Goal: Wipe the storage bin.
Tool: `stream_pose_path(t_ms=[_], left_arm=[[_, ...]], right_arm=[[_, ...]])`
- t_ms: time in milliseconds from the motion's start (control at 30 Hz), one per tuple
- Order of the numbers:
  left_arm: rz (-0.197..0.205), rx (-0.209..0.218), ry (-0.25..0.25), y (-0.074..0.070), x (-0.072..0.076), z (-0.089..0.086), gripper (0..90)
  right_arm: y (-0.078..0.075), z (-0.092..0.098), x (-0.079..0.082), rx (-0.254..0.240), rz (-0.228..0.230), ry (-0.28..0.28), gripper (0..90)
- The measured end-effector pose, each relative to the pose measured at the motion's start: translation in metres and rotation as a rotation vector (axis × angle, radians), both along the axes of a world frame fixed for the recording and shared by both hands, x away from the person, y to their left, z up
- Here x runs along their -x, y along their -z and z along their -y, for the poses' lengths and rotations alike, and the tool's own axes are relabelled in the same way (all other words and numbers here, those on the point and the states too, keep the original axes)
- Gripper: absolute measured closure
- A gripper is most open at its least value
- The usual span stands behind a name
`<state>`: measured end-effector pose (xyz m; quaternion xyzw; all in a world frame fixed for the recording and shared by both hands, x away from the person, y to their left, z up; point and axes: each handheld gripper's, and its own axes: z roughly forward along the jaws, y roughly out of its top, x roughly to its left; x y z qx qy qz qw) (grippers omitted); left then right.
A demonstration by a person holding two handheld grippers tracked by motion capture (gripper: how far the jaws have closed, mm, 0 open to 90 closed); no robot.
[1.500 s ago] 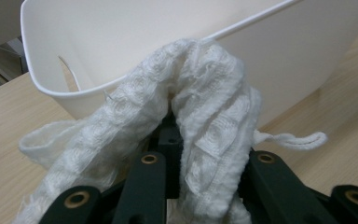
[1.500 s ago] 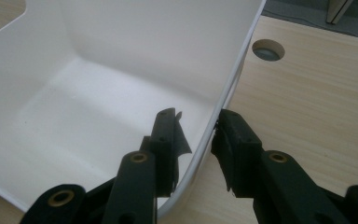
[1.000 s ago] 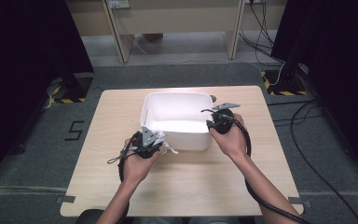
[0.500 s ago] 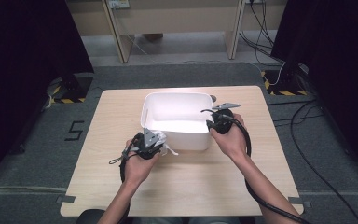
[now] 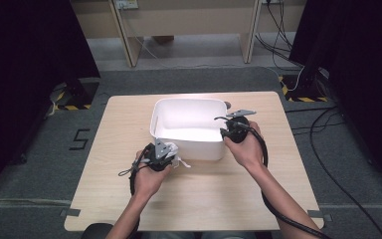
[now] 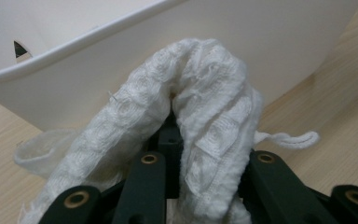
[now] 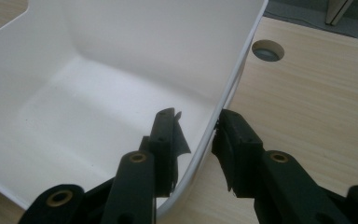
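1. Cloth [image 6: 200, 126]: white, bunched, clamped fast in the left gripper [image 6: 203, 163], held just outside the tub's near wall, low over the table [image 5: 129, 199].
2. Tub [image 7: 98, 93]: white, apparently empty (the high view is overexposed).
3. Right gripper [image 7: 198, 140]: jaws straddle the tub's right rim, seemingly pinching it steady.
4. Step: loading cloth. Next: lift it over the rim, then release.

cloth [image 6: 205, 116]: white, textured, bunched in a fold, just outside the tub's near wall
tub [image 5: 191, 144]: white plastic, upright, empty
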<state>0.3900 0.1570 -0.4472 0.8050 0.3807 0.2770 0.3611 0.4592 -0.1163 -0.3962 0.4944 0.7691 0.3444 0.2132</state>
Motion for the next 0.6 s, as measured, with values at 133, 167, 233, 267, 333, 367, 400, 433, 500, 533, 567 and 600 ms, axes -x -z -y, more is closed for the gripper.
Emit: stream_pose_path(t_ms=[133, 167, 233, 267, 333, 367, 400, 433, 500, 533, 567, 600], left_arm=[[-0.003, -0.002, -0.001, 0.002, -0.001, 0.000, 74.5], [-0.004, 0.001, -0.002, 0.003, -0.001, 0.001, 74.6], [-0.009, 0.004, -0.003, 0.004, -0.001, 0.001, 74.6], [-0.008, 0.002, -0.002, 0.005, -0.001, 0.001, 74.6], [-0.007, -0.002, -0.002, 0.006, -0.001, 0.001, 74.6], [-0.008, 0.000, -0.001, 0.007, -0.002, 0.001, 74.6], [-0.008, -0.002, -0.001, 0.007, -0.002, 0.002, 74.6], [-0.009, 0.001, -0.003, 0.008, -0.002, 0.002, 74.6], [-0.010, -0.001, -0.002, 0.009, -0.002, 0.002, 74.6], [-0.013, -0.003, -0.002, 0.010, -0.002, 0.002, 74.6], [-0.014, -0.005, -0.001, 0.011, -0.002, 0.002, 74.6], [-0.016, -0.005, -0.001, 0.012, -0.002, 0.003, 74.6]], right_arm=[[0.000, 0.000, 0.000, -0.002, 0.000, 0.001, 68.3], [0.000, 0.000, 0.000, -0.002, 0.000, 0.001, 68.3], [0.000, 0.000, 0.000, -0.001, 0.000, 0.001, 68.2], [0.000, 0.000, 0.000, -0.001, 0.001, 0.001, 68.1], [0.000, 0.000, 0.000, -0.001, 0.001, 0.000, 68.1], [0.000, 0.000, 0.000, -0.002, 0.001, 0.001, 68.1], [0.000, 0.000, 0.000, -0.003, 0.000, 0.002, 68.1], [0.000, 0.000, 0.000, -0.002, 0.001, 0.001, 68.1], [0.000, 0.000, 0.000, -0.002, 0.000, 0.003, 68.1], [0.000, 0.000, 0.000, -0.003, 0.000, 0.003, 68.1], [0.000, 0.000, 0.000, -0.003, 0.001, 0.003, 68.1], [0.000, 0.000, 0.000, -0.003, 0.001, 0.004, 68.1]])
